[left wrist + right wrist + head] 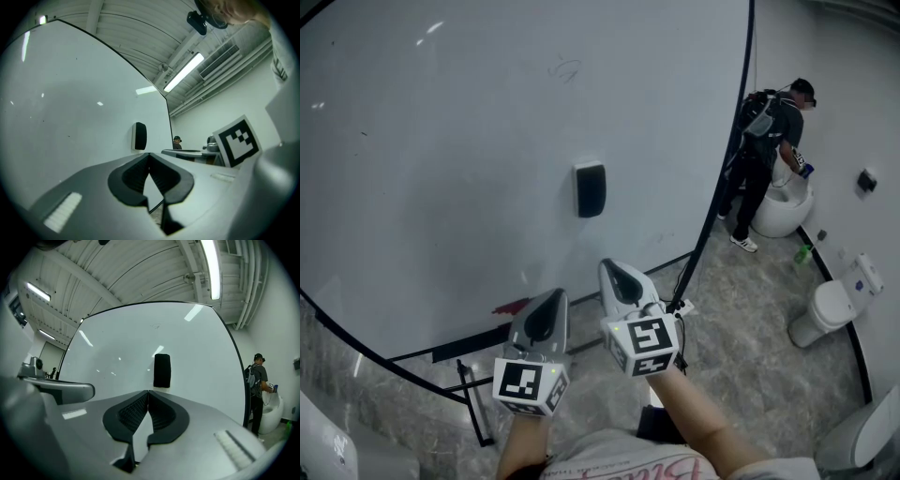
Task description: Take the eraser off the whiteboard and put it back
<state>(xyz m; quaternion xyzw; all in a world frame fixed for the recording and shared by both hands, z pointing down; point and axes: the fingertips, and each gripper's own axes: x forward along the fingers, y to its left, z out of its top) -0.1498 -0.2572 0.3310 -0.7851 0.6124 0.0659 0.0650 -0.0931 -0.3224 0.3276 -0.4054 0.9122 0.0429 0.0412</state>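
Observation:
A black eraser (590, 189) sticks upright on the big whiteboard (469, 141). It also shows as the eraser (162, 371) straight ahead in the right gripper view and as the eraser (139, 136) to the left of centre in the left gripper view. My right gripper (613, 273) is below the eraser, apart from it, shut with nothing between its jaws. My left gripper (553, 302) is lower and to the left, also shut and empty. Both point at the board.
The whiteboard's black stand (473, 394) rests on the marble floor below the grippers, with a red mark (511, 307) near the board's lower edge. At the right a person (769, 150) bends over a white toilet (783, 208); other toilets (830, 309) stand nearby.

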